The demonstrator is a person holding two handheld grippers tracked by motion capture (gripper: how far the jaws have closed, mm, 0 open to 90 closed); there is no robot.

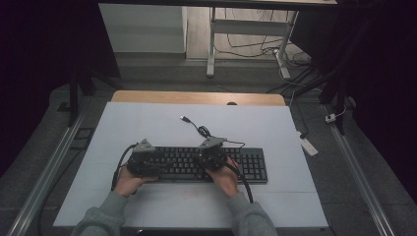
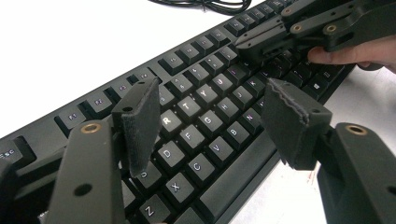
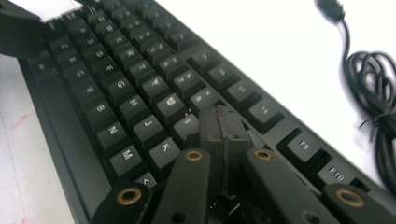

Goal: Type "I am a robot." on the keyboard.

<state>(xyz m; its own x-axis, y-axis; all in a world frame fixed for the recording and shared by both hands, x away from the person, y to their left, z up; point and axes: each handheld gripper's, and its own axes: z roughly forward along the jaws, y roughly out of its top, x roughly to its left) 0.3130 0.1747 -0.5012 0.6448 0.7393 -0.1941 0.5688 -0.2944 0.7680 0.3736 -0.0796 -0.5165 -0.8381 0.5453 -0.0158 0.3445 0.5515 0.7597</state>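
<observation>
I seem to work in a lab or office: a white table (image 1: 147,123), a desk frame (image 1: 212,44) behind, loose cables (image 1: 295,61) across grey floor (image 1: 162,73).

High view: dim, room edges nearly black, white tabletop (image 1: 147,128) evenly lit from above, soft faint shadows, slight grain. Gripper views: brighter, tabletop blown out to white glare; keyboard (image 2: 210,93) sharp mid-frame, far keys and coiled cable (image 3: 373,79) soft, near gripper parts blurred.
</observation>
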